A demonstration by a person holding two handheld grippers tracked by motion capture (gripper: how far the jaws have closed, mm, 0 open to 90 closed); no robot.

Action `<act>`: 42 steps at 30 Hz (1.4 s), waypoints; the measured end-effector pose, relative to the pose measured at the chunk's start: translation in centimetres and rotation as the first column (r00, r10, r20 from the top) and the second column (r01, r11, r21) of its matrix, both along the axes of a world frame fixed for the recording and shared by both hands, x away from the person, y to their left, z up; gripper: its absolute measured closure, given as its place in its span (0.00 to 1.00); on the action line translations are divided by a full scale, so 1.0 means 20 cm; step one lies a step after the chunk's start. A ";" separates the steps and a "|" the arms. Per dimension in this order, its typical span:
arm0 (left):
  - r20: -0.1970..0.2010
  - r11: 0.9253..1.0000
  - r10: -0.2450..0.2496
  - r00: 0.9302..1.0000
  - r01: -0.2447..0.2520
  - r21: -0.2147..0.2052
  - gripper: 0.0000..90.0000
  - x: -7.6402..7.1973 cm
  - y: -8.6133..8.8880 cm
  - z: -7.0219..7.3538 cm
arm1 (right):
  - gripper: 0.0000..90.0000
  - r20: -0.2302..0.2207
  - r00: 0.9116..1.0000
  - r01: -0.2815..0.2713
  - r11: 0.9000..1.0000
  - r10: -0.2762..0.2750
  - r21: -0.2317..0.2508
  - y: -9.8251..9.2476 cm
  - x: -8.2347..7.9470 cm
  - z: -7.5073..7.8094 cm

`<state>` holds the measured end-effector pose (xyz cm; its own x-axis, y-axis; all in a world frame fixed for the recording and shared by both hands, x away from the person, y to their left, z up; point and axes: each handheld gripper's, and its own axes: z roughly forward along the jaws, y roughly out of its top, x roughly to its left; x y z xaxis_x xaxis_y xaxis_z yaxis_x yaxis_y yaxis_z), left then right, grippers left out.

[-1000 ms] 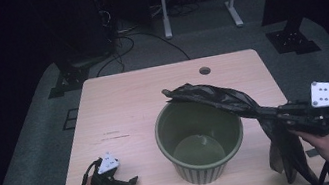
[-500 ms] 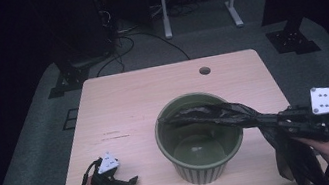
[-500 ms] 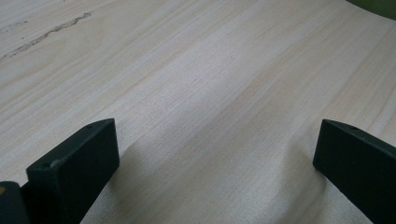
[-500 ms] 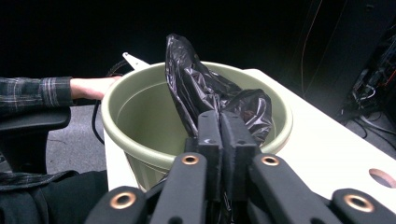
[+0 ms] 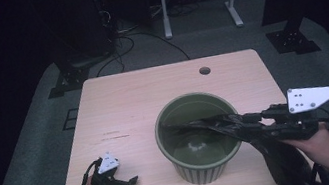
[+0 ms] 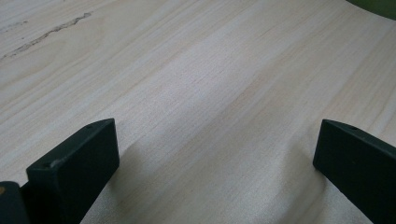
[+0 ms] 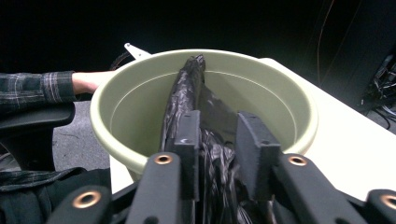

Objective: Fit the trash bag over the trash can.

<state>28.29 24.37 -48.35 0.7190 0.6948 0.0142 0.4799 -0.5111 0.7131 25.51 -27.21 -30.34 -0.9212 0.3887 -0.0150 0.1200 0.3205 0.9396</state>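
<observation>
High view: no brand or writing legible anywhere.
Black plastic bag (image 5: 218,125): crinkled, glossy, stretched across the green ribbed bucket (image 5: 185,165) near the table's (image 5: 142,91) front edge.
Right hand-held gripper (image 7: 215,154): jaws just been opening, bag between them, loosely.
Left hand-held gripper (image 6: 215,154): jaws wide apart, empty, front-left corner.

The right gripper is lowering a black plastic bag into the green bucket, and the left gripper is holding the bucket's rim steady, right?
Not quite: the left gripper rests open on the table, apart from the green bucket, as the high view shows. The right gripper does have the black plastic bag over the bucket.
</observation>
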 end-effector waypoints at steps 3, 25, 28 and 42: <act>0.000 1.000 0.000 1.000 0.000 0.000 0.00 0.00 0.00 0.00 | 0.72 -0.013 1.000 -0.006 1.000 0.006 -0.006 0.03 0.02 -0.01; -0.001 1.000 0.000 1.000 0.000 0.000 0.00 0.00 0.00 0.00 | 0.87 -0.080 0.997 0.018 0.999 -0.021 -0.036 0.05 0.06 -0.07; 0.000 1.000 0.000 1.000 0.000 0.000 0.00 0.00 0.00 0.00 | 0.98 -0.072 0.997 0.014 0.999 -0.017 -0.044 0.06 0.06 -0.07; 0.000 1.000 -0.003 1.000 0.003 0.000 0.00 0.00 0.00 0.00 | 1.00 -0.014 0.999 -0.036 0.999 0.036 -0.026 0.30 0.15 0.05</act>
